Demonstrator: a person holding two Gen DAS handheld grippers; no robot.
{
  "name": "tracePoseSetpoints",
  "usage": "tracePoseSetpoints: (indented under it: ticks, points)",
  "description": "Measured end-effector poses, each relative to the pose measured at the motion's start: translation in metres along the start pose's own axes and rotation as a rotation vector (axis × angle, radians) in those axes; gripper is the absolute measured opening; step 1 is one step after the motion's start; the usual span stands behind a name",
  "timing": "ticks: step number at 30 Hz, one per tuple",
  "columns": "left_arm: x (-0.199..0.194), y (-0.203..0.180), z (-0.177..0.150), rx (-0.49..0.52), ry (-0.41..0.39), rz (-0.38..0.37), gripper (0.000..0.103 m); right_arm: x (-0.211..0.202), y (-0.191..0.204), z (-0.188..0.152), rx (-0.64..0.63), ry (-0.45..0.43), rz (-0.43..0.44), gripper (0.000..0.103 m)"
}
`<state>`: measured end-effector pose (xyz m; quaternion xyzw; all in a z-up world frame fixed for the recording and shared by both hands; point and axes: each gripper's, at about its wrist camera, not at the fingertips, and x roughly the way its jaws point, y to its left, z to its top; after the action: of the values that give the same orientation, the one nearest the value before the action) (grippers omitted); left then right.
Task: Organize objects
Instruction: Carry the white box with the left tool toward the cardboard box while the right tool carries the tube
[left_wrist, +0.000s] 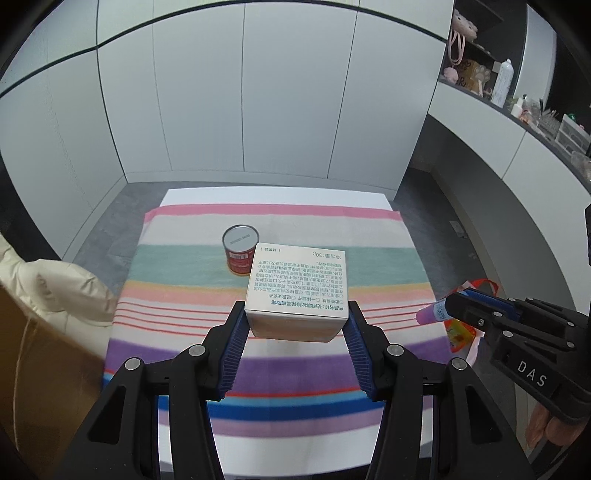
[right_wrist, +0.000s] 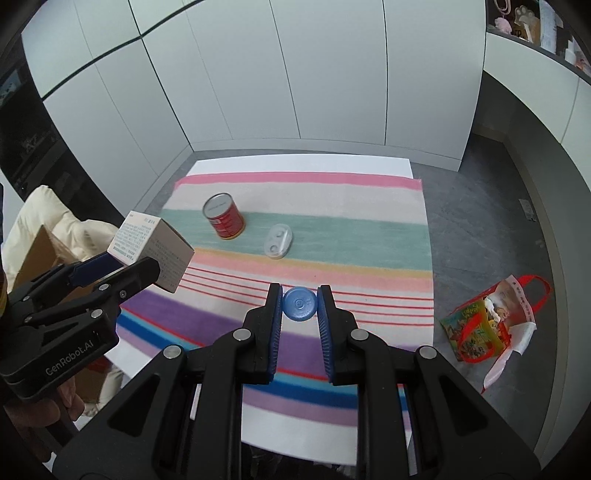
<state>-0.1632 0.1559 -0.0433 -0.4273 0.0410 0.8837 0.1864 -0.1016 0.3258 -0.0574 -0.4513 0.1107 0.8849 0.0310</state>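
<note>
Left fingers (left_wrist: 295, 314) clamp white box (left_wrist: 297, 286), right fingers (right_wrist: 299, 302) pinch blue-capped tube (right_wrist: 300, 303); red can (right_wrist: 223, 216), clear case (right_wrist: 279, 240) beyond

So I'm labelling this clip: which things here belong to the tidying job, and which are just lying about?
In the job:
white box, held in the left tongs
blue-capped tube, held in the right tongs
red can on the striped cloth
small white case on the cloth

Lying about:
printed bag on the floor
cream jacket
</note>
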Motion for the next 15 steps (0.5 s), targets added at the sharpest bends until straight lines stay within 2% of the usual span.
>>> tracePoseSetpoints:
  ticks: [7, 15]
  points:
    - [-0.033, 0.008, -0.016, -0.027, -0.033, -0.015, 0.052, -0.026, 0.023, -0.008, -0.029, -0.033, 0.044, 0.02]
    - [-0.057, 0.026, -0.012, -0.034, -0.101, 0.006, 0.052, -0.041, 0.047, 0.003, -0.071, -0.092, 0.084, 0.02]
